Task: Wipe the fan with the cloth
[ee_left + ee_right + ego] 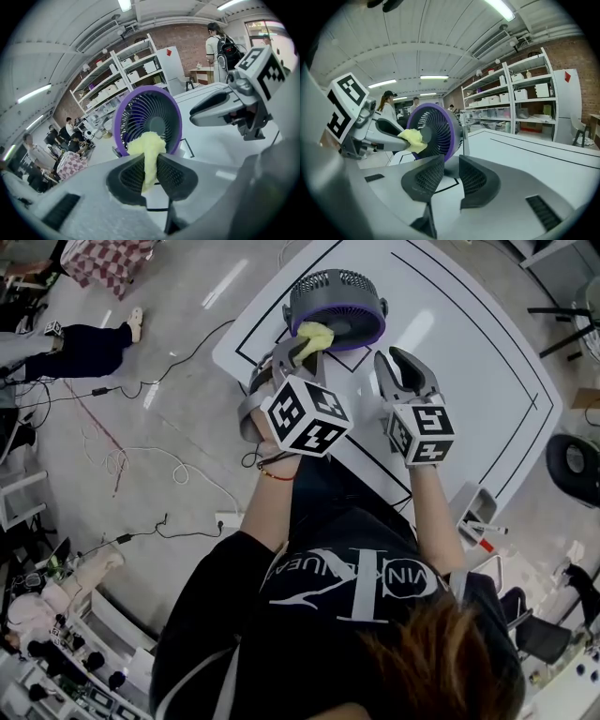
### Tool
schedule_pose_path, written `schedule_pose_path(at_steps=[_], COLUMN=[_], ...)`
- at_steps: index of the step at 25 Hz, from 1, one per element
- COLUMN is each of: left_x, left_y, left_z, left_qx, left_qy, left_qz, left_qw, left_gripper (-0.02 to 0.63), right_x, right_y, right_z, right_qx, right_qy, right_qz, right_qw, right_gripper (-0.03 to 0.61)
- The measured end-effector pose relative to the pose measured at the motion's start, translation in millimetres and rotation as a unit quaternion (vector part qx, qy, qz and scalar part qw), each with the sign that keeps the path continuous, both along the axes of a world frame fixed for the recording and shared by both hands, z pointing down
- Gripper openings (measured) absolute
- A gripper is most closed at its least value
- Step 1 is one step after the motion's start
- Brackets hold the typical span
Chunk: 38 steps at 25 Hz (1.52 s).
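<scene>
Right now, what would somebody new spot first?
The round fan with its purple ring, standing near the white table's edge. Then the bright yellow cloth pinched in the left gripper's fingers, right in front of the fan. The right gripper beside it holds nothing.

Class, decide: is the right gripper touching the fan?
Apart. The head view shows table between the right gripper and the fan; its jaws stand open, empty.
</scene>
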State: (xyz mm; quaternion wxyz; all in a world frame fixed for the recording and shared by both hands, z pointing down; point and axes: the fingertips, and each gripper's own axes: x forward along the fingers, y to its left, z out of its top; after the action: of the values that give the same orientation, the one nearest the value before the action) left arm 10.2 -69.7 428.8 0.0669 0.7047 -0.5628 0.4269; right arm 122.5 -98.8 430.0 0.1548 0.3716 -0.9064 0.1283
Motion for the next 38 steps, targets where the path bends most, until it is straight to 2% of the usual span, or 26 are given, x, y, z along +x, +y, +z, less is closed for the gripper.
schedule_pose_path(at_steps=[7,14,15,27,38], left_x=[-9,-12,-11,1,26], left_y=[-2,-6,-9,-22,-36], left_z=[-22,-47,-49,-60,-71], left_qx=[0.051,0.121,0.125,0.148,0.152], left_qy=[-0.015,-0.033,-0.034,-0.065,-0.127], left_qz=[-0.024,-0.045,-0.046,-0.026,0.023], left_qw=[0.9983,0.991,0.9905,0.9865,0.98], left_gripper=[0.055,0.055,0.054,0.054,0.052], right_x=[-20,-21,-20,-21,-25], right_y=[-16,-22,-23,-19,-19], right_z=[-15,-17,-18,-16,-21], right_qx=[0.02,0.032,0.034,0.053,0.06], right_qy=[-0.044,-0.037,-0.036,-0.023,-0.012], right_qz=[-0.007,0.013,0.018,0.017,0.011], right_qw=[0.999,0.999,0.999,0.998,0.998], right_gripper=[0.097,0.084,0.053,0.058,0.06])
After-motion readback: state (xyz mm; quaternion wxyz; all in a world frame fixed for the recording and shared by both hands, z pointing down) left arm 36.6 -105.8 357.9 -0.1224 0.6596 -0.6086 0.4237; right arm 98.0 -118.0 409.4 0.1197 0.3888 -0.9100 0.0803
